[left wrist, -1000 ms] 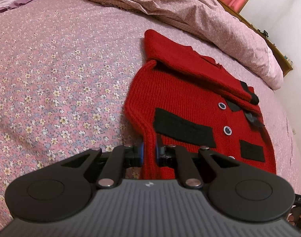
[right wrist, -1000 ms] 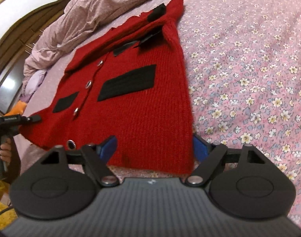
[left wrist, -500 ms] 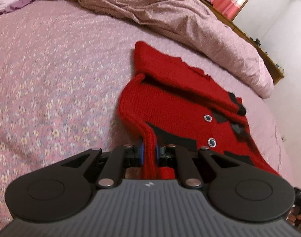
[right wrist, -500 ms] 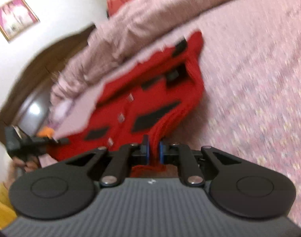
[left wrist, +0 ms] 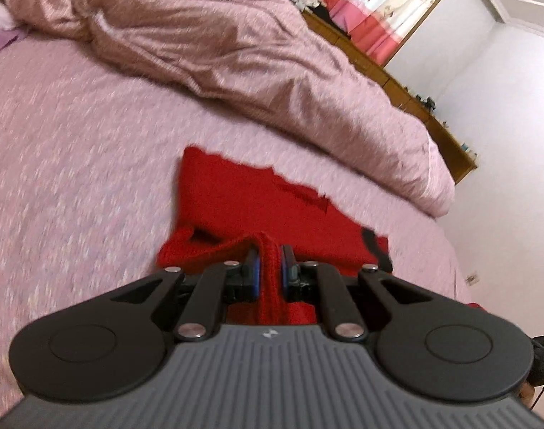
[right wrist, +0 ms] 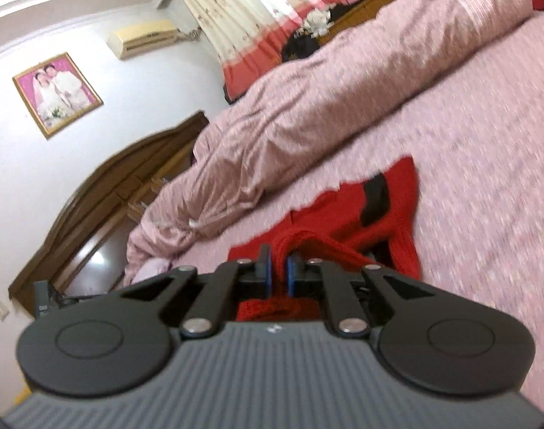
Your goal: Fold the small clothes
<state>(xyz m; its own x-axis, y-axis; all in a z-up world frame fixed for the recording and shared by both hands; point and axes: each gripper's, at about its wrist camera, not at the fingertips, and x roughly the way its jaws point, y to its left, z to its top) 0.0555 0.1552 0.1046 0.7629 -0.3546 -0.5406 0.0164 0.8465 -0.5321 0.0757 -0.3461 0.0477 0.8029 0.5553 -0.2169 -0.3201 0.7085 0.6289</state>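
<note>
Now: both hem corners pinched and raised

Bed: pink floral sheet; rumpled quilt along far side.
Cardigan: red knit, far half flat on bed; a second ago spread whole, near hem now lifted off the sheet.
Left gripper: pinching hem, as before.
Right gripper: wide a second ago, now clamped on hem.
Judgement: fold toward the collar is under way.

Pink duvet on bed, framed pic, AC.
</note>
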